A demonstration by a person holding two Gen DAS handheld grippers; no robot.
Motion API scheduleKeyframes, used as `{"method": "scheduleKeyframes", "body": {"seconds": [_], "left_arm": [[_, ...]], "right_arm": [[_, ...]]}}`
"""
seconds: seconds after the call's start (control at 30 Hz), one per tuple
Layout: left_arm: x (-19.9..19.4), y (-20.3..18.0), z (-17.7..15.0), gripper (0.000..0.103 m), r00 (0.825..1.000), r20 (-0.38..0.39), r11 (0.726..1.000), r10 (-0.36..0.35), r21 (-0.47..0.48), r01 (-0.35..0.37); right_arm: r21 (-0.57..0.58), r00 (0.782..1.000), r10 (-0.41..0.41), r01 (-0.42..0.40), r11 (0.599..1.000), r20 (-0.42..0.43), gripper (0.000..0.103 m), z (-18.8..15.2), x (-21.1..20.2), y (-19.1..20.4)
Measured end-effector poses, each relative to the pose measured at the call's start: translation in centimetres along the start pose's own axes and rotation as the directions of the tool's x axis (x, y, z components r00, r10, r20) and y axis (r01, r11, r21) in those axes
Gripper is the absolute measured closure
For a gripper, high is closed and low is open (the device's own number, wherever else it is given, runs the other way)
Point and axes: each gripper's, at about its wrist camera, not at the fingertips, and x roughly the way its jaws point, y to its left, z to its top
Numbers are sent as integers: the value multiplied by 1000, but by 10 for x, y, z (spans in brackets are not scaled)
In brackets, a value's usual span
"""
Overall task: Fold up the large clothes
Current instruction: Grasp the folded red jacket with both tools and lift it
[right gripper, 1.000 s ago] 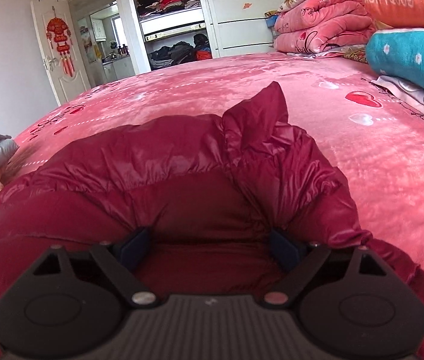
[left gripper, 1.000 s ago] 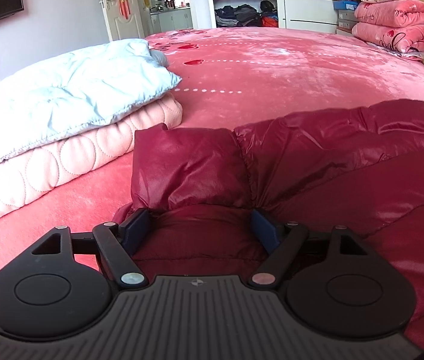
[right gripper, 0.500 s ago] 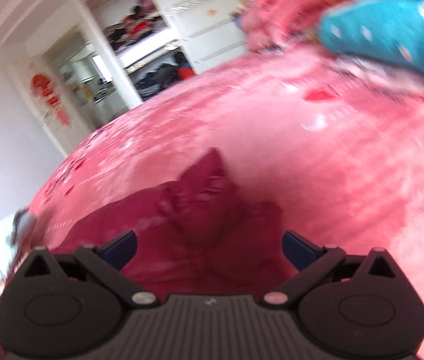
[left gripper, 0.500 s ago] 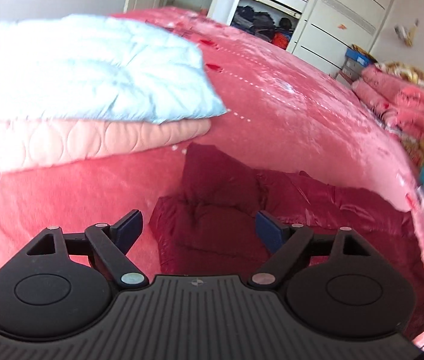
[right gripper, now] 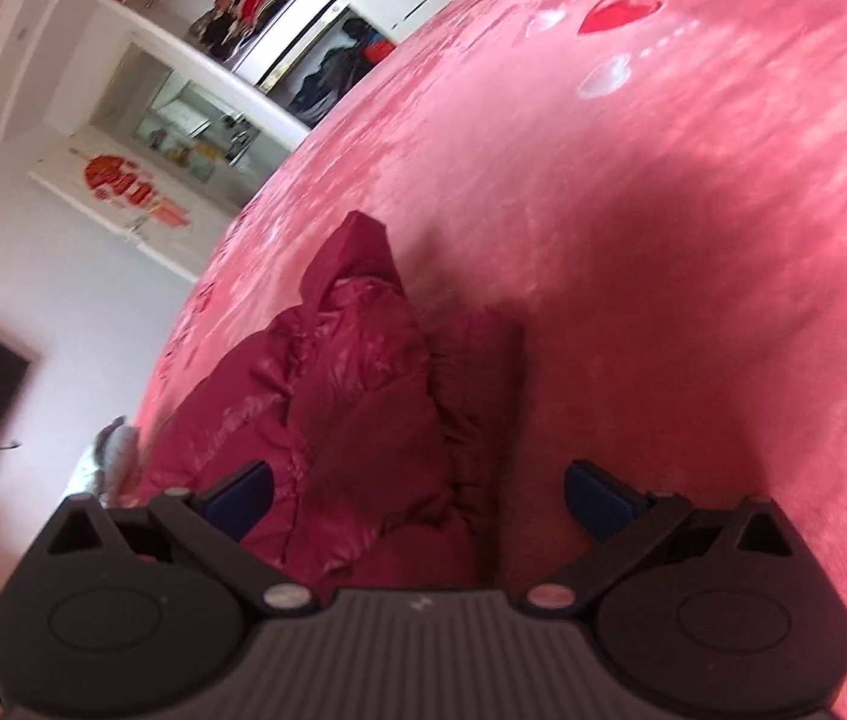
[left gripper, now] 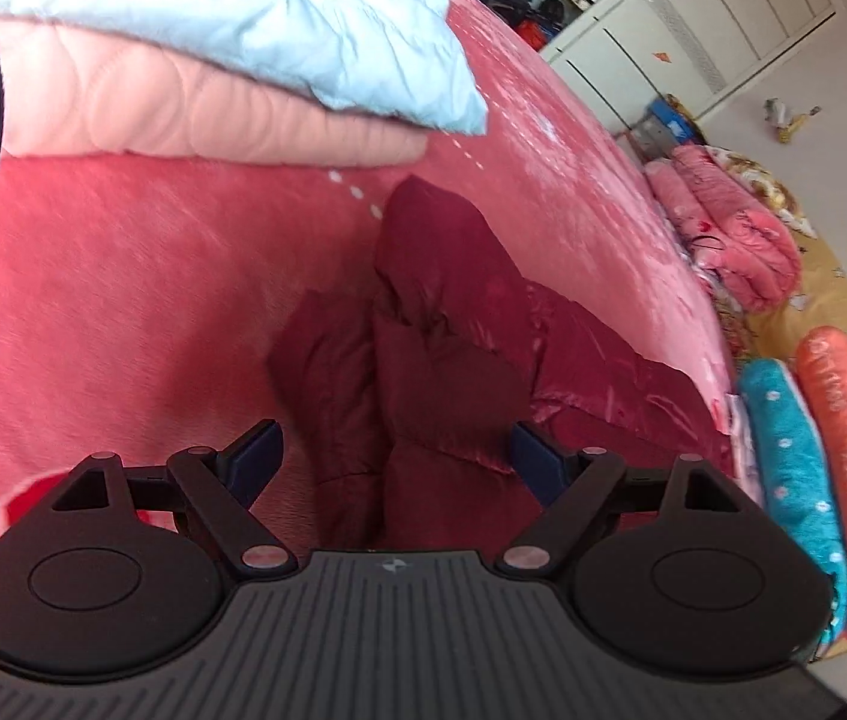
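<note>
A dark red puffer jacket [left gripper: 453, 360] lies bunched on the pink bed cover [left gripper: 141, 276]. In the left wrist view my left gripper [left gripper: 396, 459] stands open above and behind the jacket's left end, its blue pads clear of the fabric. The right wrist view shows the jacket [right gripper: 363, 396] from its right end, a folded corner sticking up. My right gripper [right gripper: 417, 495] is open too, jaws wide, nothing pressed between its pads. Both views are tilted.
A light blue quilt [left gripper: 231, 18] lies on a pink quilted blanket [left gripper: 183, 114] at the left of the bed. Folded pink blankets [left gripper: 729, 240] and teal and orange pillows [left gripper: 795, 450] sit at the right. White wardrobes [right gripper: 255, 42] stand beyond the bed.
Both grippers let go of the jacket's ends, opened wide and drew back from it. Both views rolled, and the jacket now lies smaller and lower in each.
</note>
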Motion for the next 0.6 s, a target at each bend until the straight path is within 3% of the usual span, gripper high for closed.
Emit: {"method": "scheduleKeyframes", "body": {"seconds": [0.17,0.3,0.47,0.57,0.6], "left_arm": [[19,1,0,0,998,-29,999,-51,-2,50],[29,-2,6,0,995,-45,996,-89,-5,89],[32,-10,6,0,987,-76,990,-142,17,144],[36,-17,5,0,985,-89,987,-148,46,153],[36,-20,4,0,987,-86,988,-137,59,142]], "right_arm": [[10,983,136,-136,991,-127,0,8,19,4],[6,965,166,-169,986,-202,0,10,38,13],[97,942,257,-241,966,-215,0,13,53,12],[118,948,257,-238,964,-188,1,12,55,14],[106,954,236,-219,970,-186,6,10,54,17]]}}
